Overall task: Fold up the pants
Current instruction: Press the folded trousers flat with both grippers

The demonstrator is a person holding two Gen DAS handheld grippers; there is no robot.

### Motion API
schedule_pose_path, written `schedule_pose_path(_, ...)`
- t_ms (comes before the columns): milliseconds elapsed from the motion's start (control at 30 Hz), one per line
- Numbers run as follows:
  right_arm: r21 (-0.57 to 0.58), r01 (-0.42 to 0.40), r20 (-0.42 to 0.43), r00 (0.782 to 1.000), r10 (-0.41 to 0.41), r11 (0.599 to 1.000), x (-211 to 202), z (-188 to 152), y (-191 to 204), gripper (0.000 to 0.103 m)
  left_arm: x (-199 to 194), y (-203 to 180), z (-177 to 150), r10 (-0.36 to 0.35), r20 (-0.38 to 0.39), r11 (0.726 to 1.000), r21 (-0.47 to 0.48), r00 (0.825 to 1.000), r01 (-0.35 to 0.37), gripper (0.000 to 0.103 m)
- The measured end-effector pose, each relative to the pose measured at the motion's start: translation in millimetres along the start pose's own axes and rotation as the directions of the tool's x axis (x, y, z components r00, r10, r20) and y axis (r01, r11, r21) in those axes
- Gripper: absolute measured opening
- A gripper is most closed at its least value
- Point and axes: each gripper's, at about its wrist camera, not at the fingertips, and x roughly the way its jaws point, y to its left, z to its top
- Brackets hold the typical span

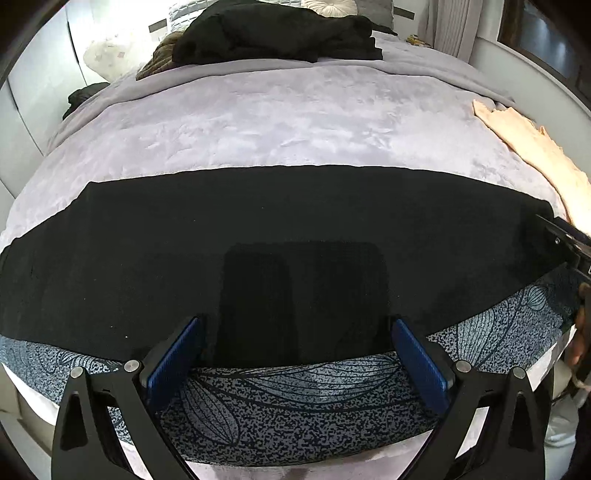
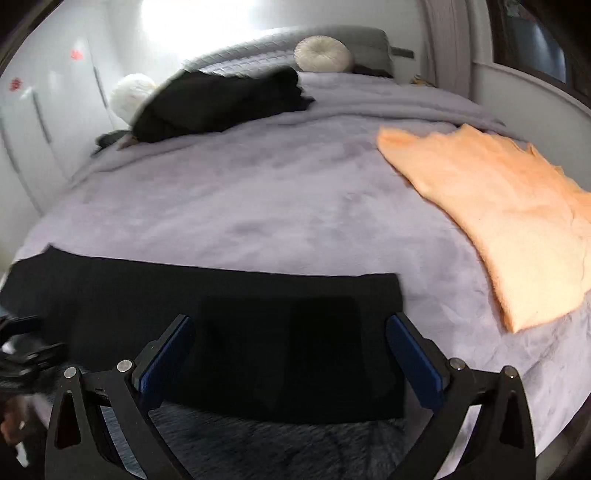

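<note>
The black pants (image 1: 258, 221) lie flat as a long horizontal band across the near edge of the bed, on the lavender plush blanket (image 1: 277, 122), with their near edge overlapping a blue-grey leaf-patterned cover (image 1: 295, 413) at the foot of the bed. The left gripper (image 1: 299, 343) is positioned low over the near edge of the pants; its jaws stand wide apart and hold nothing, and its blue pads (image 1: 173, 358) flank a darker rectangular patch on the fabric. The right gripper (image 2: 291, 349) is positioned over the right end of the same pants (image 2: 221, 295); its jaws are likewise spread and empty. Whether either gripper touches the fabric cannot be determined. A peach-coloured towel (image 2: 498, 221) lies on the blanket to the right, apart from the pants. A pile of black garments (image 1: 273, 33) rests at the far end of the bed, near a round white cushion (image 2: 323, 53). The right-wrist view is slightly blurred.
</note>
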Motion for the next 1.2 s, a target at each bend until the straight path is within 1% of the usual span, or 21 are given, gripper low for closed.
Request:
schedule_pose_path(67, -0.001, -0.013, 0.007, 1.000, 0.013, 1.000, -11, 2, 3, 0.103, 0, 0, -1, -0.002, 0.001, 1.000, 0.000, 1.000, 0.002, 0.102)
schedule_pose_path(133, 0.022, -0.081, 0.042, 0.996, 0.080, 0.997, -28, 5, 7, 0.103, 1, 0, 0, 0.000, 0.003, 1.000, -0.003, 1.000, 0.000, 0.102)
schedule_pose_path(167, 0.024, -0.095, 0.045, 0.995, 0.094, 0.995, -30, 5, 9, 0.103, 1, -1, 0, 0.004, 0.005, 1.000, -0.002, 1.000, -0.004, 0.102)
schedule_pose_path(233, 0.009, -0.112, 0.040, 0.993, 0.112, 0.994, -33, 8, 21, 0.103, 2, -2, 0, 0.009, 0.007, 1.000, -0.002, 1.000, -0.009, 0.102)
schedule_pose_path(300, -0.019, -0.117, 0.013, 0.993, 0.117, 0.993, -25, 13, 38, 0.103, 2, -2, -1, 0.007, 0.009, 1.000, -0.003, 1.000, -0.007, 0.102)
schedule_pose_path(367, -0.034, -0.122, -0.022, 0.992, 0.121, 0.992, -13, 17, 53, 0.103, 1, -1, -1, 0.002, 0.008, 1.000, -0.003, 1.000, -0.002, 0.102)
schedule_pose_path(433, -0.053, -0.110, -0.131, 0.986, 0.102, 0.993, 10, 20, 69, 0.103, -1, 4, 0, 0.003, 0.001, 1.000, -0.012, 1.000, -0.003, 0.102)
schedule_pose_path(467, -0.081, -0.082, -0.213, 0.975, 0.063, 0.993, 26, 18, 78, 0.103, -3, 9, 2, 0.008, 0.001, 1.000, -0.021, 1.000, -0.008, 0.102)
schedule_pose_path(500, -0.150, -0.026, -0.257, 0.966, -0.013, 0.988, 39, 14, 89, 0.103, -5, 14, 4, 0.012, 0.003, 1.000, -0.028, 1.000, -0.012, 0.102)
schedule_pose_path(533, -0.209, 0.008, -0.235, 0.970, -0.058, 0.978, 40, 11, 99, 0.103, -8, 23, 6, 0.020, 0.011, 0.999, -0.044, 1.000, -0.020, 0.102)
schedule_pose_path(567, -0.219, 0.016, -0.217, 0.974, -0.065, 0.976, 39, 10, 101, 0.103, -10, 37, 9, 0.031, 0.019, 0.997, -0.071, 0.999, -0.030, 0.102)
schedule_pose_path(633, -0.193, 0.009, -0.212, 0.976, -0.050, 0.981, 34, 9, 97, 0.103, -10, 65, 15, 0.055, 0.015, 0.989, -0.136, 0.998, -0.052, 0.102)
schedule_pose_path(700, -0.146, -0.008, -0.204, 0.979, -0.022, 0.989, 23, 6, 88, 0.103, -6, 101, 18, 0.093, -0.008, 0.970, -0.226, 0.996, -0.093, 0.102)
schedule_pose_path(767, -0.102, -0.035, -0.189, 0.982, 0.015, 0.994, 12, 2, 79, 0.103, 6, 132, 16, 0.140, -0.042, 0.950, -0.277, 0.989, -0.146, 0.102)
schedule_pose_path(800, -0.081, -0.041, -0.186, 0.982, 0.026, 0.996, 7, -2, 74, 0.103, 10, 142, 14, 0.121, -0.041, 0.950, -0.286, 0.992, -0.128, 0.102)
schedule_pose_path(833, -0.071, -0.045, -0.185, 0.982, 0.031, 0.996, 5, -4, 70, 0.103, 10, 144, 14, 0.110, -0.034, 0.951, -0.286, 0.993, -0.115, 0.102)
schedule_pose_path(933, -0.075, -0.036, -0.187, 0.982, 0.021, 0.997, -2, -12, 62, 0.103, 6, 137, 13, 0.147, -0.019, 0.957, -0.251, 0.989, -0.147, 0.102)
schedule_pose_path(1033, -0.081, -0.027, -0.176, 0.984, 0.012, 0.996, -18, -14, 55, 0.103, 1, 135, 12, 0.149, -0.027, 0.950, -0.274, 0.989, -0.150, 0.102)
schedule_pose_path(1133, -0.056, -0.010, -0.127, 0.992, 0.003, 0.998, -41, -16, 34, 0.103, -6, 126, 12, 0.148, -0.019, 0.954, -0.260, 0.989, -0.148, 0.102)
schedule_pose_path(1200, -0.013, -0.011, -0.104, 0.995, 0.010, 1.000, -51, -19, 9, 0.103, -10, 121, 12, 0.147, -0.012, 0.959, -0.243, 0.989, -0.146, 0.102)
